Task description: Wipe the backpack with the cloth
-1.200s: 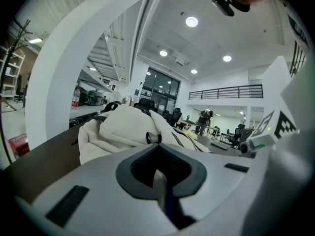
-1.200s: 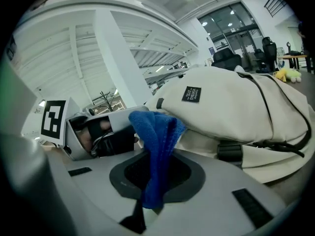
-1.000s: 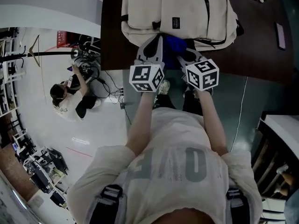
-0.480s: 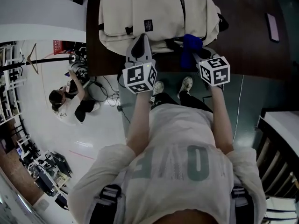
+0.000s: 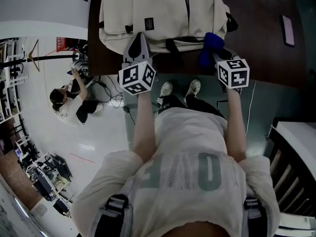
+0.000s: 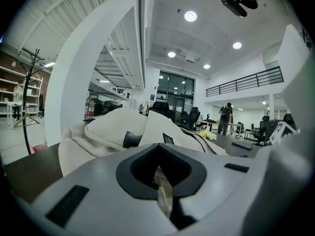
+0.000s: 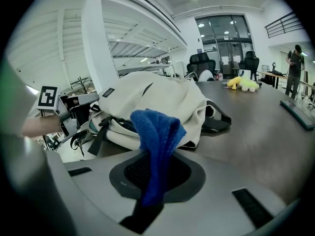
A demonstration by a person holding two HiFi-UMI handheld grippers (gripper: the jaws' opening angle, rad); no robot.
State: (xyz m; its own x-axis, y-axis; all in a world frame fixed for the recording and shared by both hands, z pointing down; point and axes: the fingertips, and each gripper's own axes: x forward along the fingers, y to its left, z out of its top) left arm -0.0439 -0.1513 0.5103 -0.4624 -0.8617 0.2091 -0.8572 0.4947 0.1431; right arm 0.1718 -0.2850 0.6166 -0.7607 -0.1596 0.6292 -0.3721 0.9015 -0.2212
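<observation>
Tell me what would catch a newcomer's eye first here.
The bright blue terry cloth stands out, pinched in the right hand-held gripper at the near edge of the big cream fabric backpack, which lies on the dark brown table. The left hand-held gripper is shut on a strip of that backpack's cream fabric.

Right gripper (image 7: 145, 205): 6 o'clock; jaws clamped on the cloth.
Cloth (image 7: 156, 140): blue, folded, standing up out of the jaws at centre.
Backpack (image 7: 162, 100): cream, dark straps; lying on the table at 12 o'clock behind the cloth.
Table (image 7: 261, 132): dark top, 3 o'clock.
Yellow toy (image 7: 243, 84): 2 o'clock, on the table, apart from the backpack.
</observation>
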